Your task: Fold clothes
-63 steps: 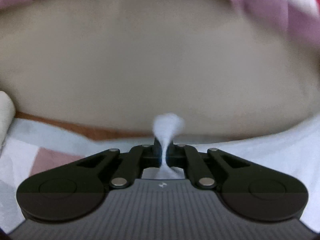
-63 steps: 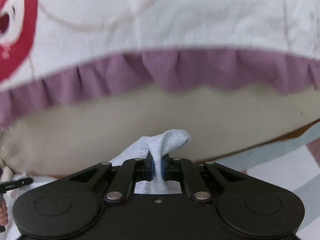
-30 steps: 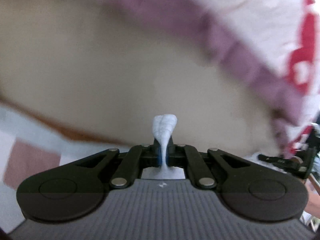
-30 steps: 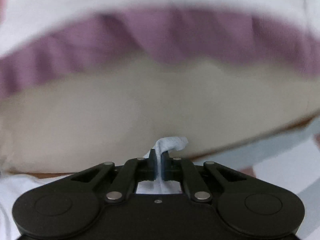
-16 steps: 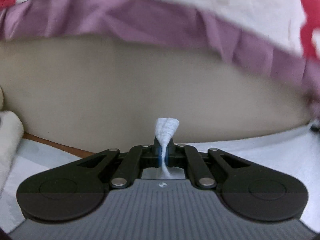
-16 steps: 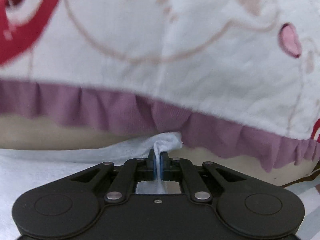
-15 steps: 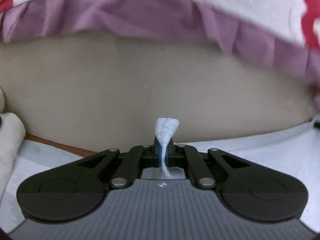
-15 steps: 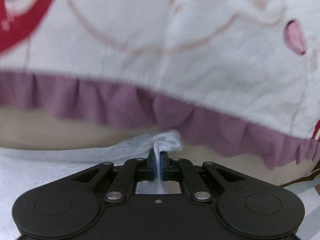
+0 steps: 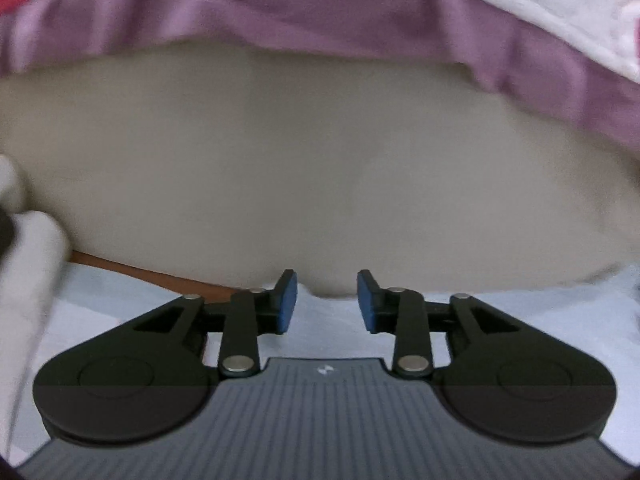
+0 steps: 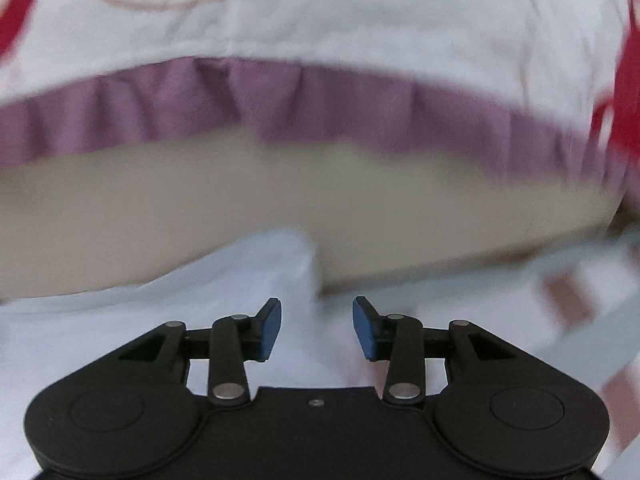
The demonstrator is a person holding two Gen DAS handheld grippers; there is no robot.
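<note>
Two tools: both with jaws opening, nothing pinched between the blue pads.
Left tool (image 9: 327, 300): released; the pale garment (image 9: 328, 336) lies flat under and just ahead of its gap, free of the pads (image 9: 289, 302).
Right tool (image 10: 317, 330): released; the garment (image 10: 224, 292) spreads beneath it, its folded edge up ahead and to the left.
Beyond the cloth: beige cushion (image 9: 320, 168), purple frill (image 10: 320, 112).
Underlay: checked sheet (image 10: 560, 292) at right.
</note>
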